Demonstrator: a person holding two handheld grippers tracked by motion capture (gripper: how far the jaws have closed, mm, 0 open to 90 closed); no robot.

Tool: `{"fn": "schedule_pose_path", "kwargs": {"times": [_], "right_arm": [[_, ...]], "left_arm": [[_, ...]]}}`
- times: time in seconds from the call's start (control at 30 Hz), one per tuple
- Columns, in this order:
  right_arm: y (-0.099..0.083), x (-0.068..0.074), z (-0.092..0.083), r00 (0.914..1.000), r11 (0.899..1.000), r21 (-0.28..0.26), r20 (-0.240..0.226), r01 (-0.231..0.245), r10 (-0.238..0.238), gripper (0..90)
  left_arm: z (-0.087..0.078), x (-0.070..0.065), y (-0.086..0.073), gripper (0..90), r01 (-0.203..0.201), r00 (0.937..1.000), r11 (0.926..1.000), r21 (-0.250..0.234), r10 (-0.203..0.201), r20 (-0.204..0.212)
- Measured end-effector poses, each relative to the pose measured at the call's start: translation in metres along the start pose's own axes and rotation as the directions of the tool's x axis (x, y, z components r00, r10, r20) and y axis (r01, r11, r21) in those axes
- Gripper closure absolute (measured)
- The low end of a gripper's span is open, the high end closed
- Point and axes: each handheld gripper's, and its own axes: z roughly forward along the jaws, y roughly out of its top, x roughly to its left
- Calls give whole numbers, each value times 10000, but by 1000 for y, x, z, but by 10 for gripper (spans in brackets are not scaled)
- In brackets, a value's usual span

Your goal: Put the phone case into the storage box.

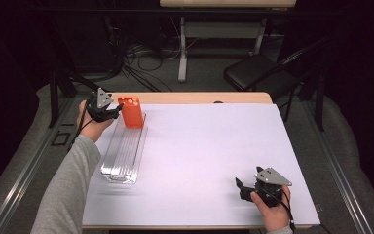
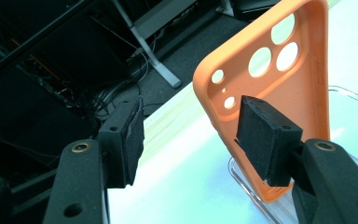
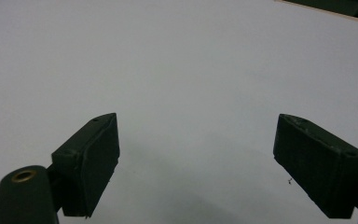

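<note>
At the ten o'clock corner of the white table [image 1: 209, 146], we see the left gripper [image 1: 116, 113] held in a hand whose grey sleeve [image 1: 68, 190] runs in from seven o'clock, the wrist bent so the jaws point toward three o'clock at an orange phone case [image 1: 131, 111]. In the left gripper view the jaws stand apart: one pad overlaps the case's lower edge, the other is well clear at nine o'clock, so nothing is clamped; whether the near pad touches the case we cannot tell. The case [image 2: 279, 88] stands upright, slightly tilted, at the twelve o'clock end of a clear ribbed tray [image 1: 125, 151], its base resting in the tray. It is soft-looking orange, with round camera cutouts near the top and a raised rim along its edges. At five o'clock the right gripper [image 1: 241, 187] sits low over the table in the other hand [image 1: 271, 207], pointing toward nine o'clock; the right gripper view shows its jaws wide apart over bare white surface, holding nothing.
</note>
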Motion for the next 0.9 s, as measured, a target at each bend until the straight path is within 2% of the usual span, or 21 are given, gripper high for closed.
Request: {"fn": "schedule_pose_path", "kwargs": {"times": [0.2, 0.3, 0.37, 0.53, 0.7, 0.9], "right_arm": [[0, 0, 0, 10000, 10000, -31, 3, -5, 5, 141], [0, 0, 0, 10000, 10000, -11, -15, 9, -9, 141], [1, 0, 0, 10000, 10000, -39, -32, 60, -60, 141], [1, 0, 0, 10000, 10000, -41, -24, 78, -78, 141], [2, 1, 0, 10000, 10000, -49, -45, 37, -37, 141], [2, 0, 0, 10000, 9999, -117, -63, 51, -52, 141]], "left_arm": [[-4, 0, 2, 418, 181, 9998, 9998, 29, -181, 64], [-6, -1, 3, 419, 472, 9987, 9988, 101, -474, 184], [-7, -1, 3, 419, 501, 9985, 9987, 92, -502, 200], [-11, -2, 6, 419, 679, 9972, 9977, -92, -676, 307], [-15, -1, 8, 419, 1019, 9938, 9946, -183, -1010, 461], [-22, 0, 12, 419, 1338, 9898, 9896, -527, -1308, 562]]}}
